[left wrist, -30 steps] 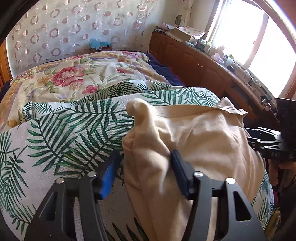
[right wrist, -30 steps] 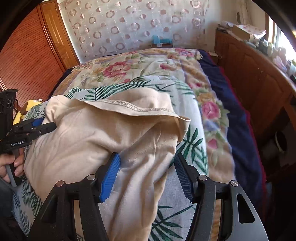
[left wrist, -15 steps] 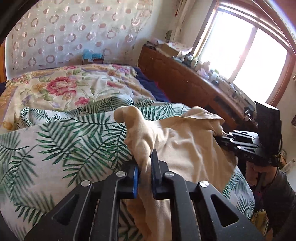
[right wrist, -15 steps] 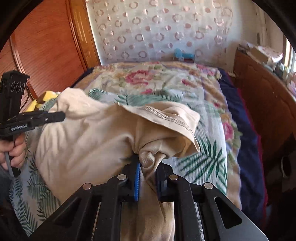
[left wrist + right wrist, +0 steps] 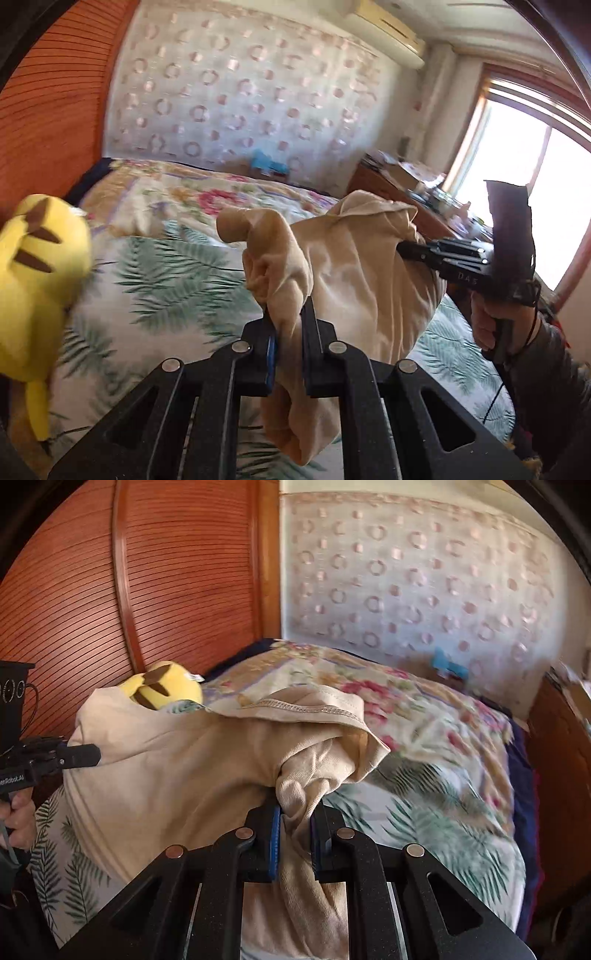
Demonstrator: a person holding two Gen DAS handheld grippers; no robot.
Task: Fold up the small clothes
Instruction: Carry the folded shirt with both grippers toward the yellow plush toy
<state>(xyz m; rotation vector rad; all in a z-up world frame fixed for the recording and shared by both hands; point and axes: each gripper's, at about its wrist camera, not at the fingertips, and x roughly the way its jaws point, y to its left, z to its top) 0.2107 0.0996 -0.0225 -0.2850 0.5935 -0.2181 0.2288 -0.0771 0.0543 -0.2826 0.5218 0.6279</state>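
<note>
Both sets of jaws are pinched down tight on cloth. The left gripper (image 5: 289, 343) has a bunched wad of the beige garment (image 5: 354, 280) squeezed between its pads, with a lump hanging out below, and the right gripper (image 5: 295, 834) has a twisted clump of it clamped the same way. So the garment is slung between the two, up off the bed (image 5: 443, 812), sagging in the middle with a stitched hem flopping over near the right grip.

My read on handling: it's thin, soft knit, very light, zero stiffness (it just droops wherever it isn't held). It won't slip out of those pads easily, but grabbing it in wads like this means wrinkles get folded in. I'd want to hold at edges or corners, along that hem or a seam, and stretch it flat before laying it on the leaf-print cover.

Yellow plush toy (image 5: 37, 288) sits at the left side of the bed, close enough to snag the cloth.
</note>
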